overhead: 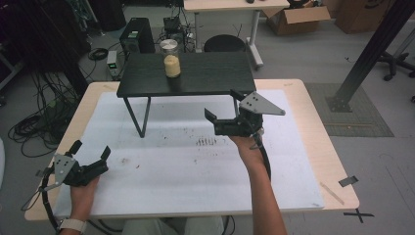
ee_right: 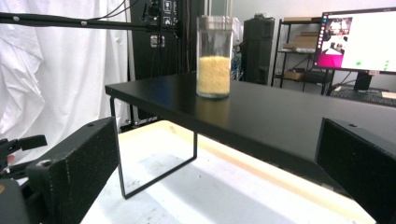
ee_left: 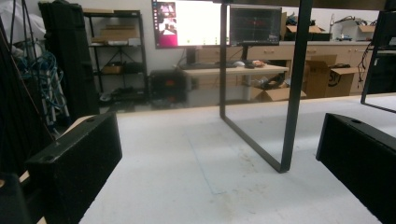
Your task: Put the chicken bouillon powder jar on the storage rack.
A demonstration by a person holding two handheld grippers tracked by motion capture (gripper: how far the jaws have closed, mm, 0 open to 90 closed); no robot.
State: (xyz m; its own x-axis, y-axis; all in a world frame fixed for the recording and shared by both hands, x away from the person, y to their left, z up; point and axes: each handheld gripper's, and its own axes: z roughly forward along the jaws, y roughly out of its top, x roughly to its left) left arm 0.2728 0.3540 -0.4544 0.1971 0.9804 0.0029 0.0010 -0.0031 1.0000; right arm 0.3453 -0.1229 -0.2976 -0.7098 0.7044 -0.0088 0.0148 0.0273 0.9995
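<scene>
My left gripper [overhead: 91,152] rests low at the near left of the white mat [overhead: 195,166], jaws spread wide and holding nothing, pointed toward the black stand's [overhead: 205,73] leg [ee_left: 289,93]. My right forearm reaches up the middle, wrist raised, holding the right gripper [overhead: 223,104] just before the stand's front edge, jaws apart and empty. The jar [overhead: 171,58] of yellow grains stands upright on the stand, well beyond both.
</scene>
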